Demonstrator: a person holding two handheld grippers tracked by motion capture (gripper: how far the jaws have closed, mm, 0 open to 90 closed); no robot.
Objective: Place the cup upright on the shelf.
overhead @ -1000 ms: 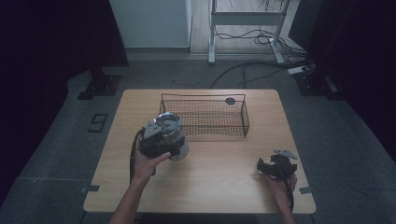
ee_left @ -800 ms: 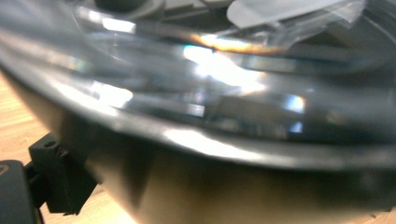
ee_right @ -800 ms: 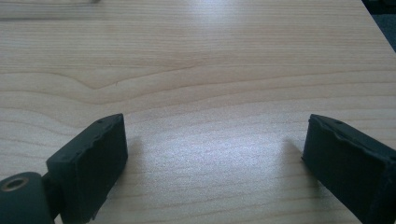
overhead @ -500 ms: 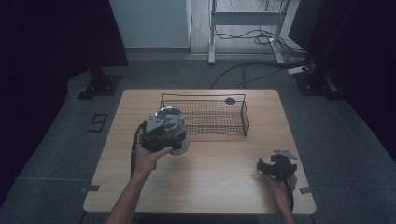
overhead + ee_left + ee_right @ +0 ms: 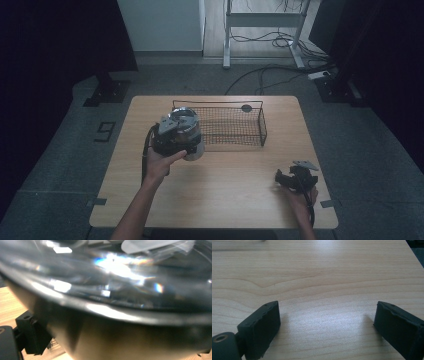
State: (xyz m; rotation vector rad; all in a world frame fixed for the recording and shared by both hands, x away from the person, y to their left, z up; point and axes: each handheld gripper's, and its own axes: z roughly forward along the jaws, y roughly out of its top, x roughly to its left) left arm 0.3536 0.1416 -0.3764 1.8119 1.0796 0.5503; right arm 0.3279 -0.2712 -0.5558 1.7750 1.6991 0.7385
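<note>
A shiny round metal bowl with a reflective rim is held above the table at the left end of the wire basket. My left gripper is shut on it, with a hand gripping the tool from below. In the left gripper view the bowl looms very close and blurred, and one black jaw shows at the lower left with my left gripper closed around the bowl's wall. My right gripper rests low near the table's front right. Its jaws stand wide apart over bare wood, so the right gripper is open and holds nothing.
The black wire basket sits at the back middle of the wooden table. A small dark round disc lies at the basket's far side. Cables and stand legs lie on the floor beyond the table.
My left gripper has carried the bowl a little farther from the person and higher, toward the basket's left end. The right gripper has stayed put.
</note>
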